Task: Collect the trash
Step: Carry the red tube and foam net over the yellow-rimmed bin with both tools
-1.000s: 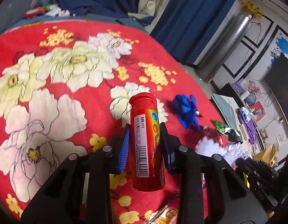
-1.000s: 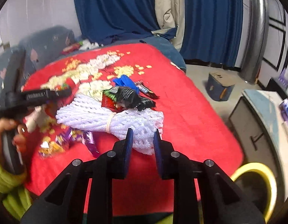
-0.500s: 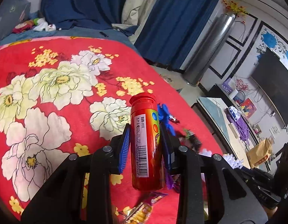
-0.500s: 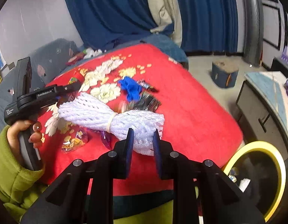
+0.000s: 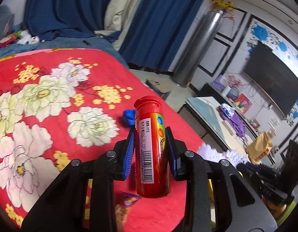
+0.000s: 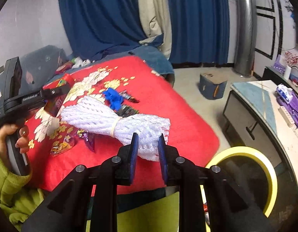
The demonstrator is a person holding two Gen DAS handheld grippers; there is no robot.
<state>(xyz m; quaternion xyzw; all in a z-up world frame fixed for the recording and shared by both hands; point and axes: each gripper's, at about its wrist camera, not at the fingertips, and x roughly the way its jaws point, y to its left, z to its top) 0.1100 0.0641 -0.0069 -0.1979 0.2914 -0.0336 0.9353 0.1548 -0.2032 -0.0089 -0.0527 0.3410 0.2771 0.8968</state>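
My left gripper is shut on a red candy tube with a barcode label, held above the red flowered blanket. The tube and left gripper also show in the right wrist view. My right gripper is shut on a bundle of white foam netting tied with a rubber band, lifted over the blanket's near edge. A yellow-rimmed trash bin stands on the floor at the lower right of the right wrist view. A blue crumpled wrapper, dark wrappers and candy wrappers lie on the blanket.
A low TV cabinet with purple items stands right of the bin. A small blue box sits on the floor. Blue curtains and a silver column are behind. A TV hangs on the wall.
Both grippers have lifted and drawn back toward the bed's near edge with their loads. The right view has swung right, showing more of the yellow-rimmed bin.
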